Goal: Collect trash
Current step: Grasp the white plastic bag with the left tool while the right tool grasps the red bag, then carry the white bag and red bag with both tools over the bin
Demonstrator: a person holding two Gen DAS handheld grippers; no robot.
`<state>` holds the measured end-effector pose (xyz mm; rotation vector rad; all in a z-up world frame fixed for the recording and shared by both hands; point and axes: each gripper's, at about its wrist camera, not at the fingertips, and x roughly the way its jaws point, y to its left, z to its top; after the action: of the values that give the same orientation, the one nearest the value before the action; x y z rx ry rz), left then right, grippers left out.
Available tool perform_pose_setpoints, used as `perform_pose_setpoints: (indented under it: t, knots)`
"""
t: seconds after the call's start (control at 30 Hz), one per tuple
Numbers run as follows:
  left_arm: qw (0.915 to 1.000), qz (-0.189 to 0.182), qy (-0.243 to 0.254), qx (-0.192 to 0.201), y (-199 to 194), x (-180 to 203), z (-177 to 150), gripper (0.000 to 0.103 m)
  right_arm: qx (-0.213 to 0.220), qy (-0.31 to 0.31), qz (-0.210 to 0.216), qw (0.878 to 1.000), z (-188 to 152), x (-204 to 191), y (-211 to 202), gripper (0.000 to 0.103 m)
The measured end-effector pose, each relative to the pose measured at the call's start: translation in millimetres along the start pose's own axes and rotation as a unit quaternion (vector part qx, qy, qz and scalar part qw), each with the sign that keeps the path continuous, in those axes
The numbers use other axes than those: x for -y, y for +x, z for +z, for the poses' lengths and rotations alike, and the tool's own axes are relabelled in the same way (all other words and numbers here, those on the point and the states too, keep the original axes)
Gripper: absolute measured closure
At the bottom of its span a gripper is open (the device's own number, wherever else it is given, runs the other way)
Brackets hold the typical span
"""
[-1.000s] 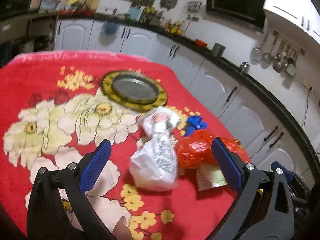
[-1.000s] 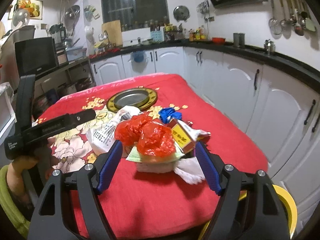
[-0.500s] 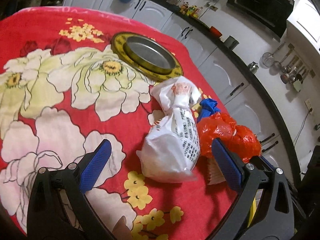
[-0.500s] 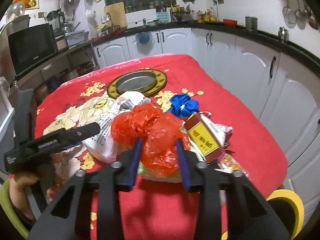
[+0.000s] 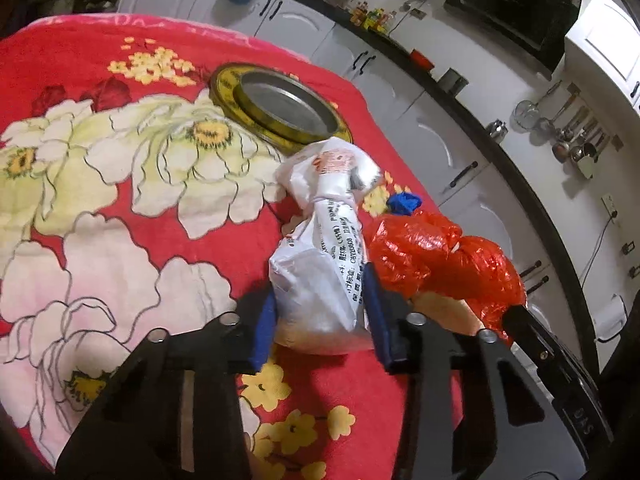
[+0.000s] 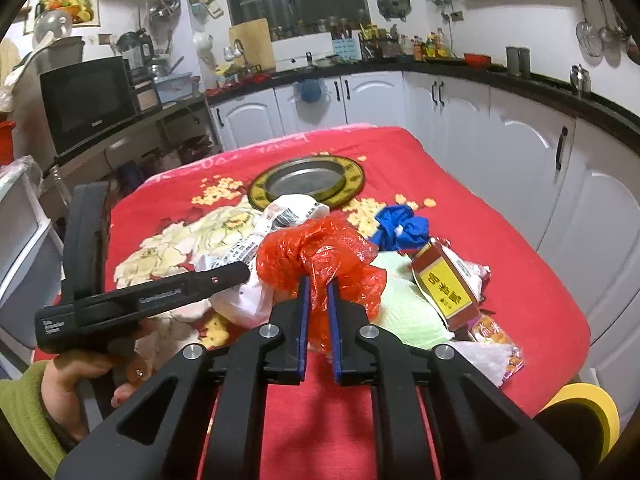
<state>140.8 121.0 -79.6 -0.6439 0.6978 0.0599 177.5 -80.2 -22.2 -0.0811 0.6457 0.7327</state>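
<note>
Left gripper (image 5: 320, 312) jaws have just closed on the white bag (image 5: 320, 280); right gripper (image 6: 318, 304) jaws pinch the red bag (image 6: 320, 256).

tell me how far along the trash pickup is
Early: nothing looks cleared yet. In hand: the left gripper has just closed on the white bag, and the right gripper has just pinched the red bag. Left on the red cloth: the blue wad, the red-and-yellow box, a green paper and a snack wrapper.
</note>
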Motion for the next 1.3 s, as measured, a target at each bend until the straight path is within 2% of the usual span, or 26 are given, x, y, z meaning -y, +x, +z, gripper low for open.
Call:
perform_pose_setpoints:
  t: [0.23, 0.53, 0.9, 1.3]
  knots:
    - [0.9981, -0.007, 0.022, 0.057, -34, 13, 15, 0.075, 0.045, -0.008, 0.006, 0.999, 6, -10, -31, 0.096]
    - [0.9936, -0.026, 0.063, 0.091, -59, 38, 19, 0.075, 0.082, 0.002, 0.000, 0.997, 8, -7, -65, 0.096]
    - [0.9886, -0.056, 0.102, 0.096, -69, 61, 12, 0.075, 0.110, 0.036, -0.042, 0.992, -7, 21, -102, 0.096]
    - [0.9818, -0.094, 0.147, 0.075, -68, 92, -10, 0.075, 0.138, 0.078, -0.084, 0.984, -25, 55, -147, 0.097]
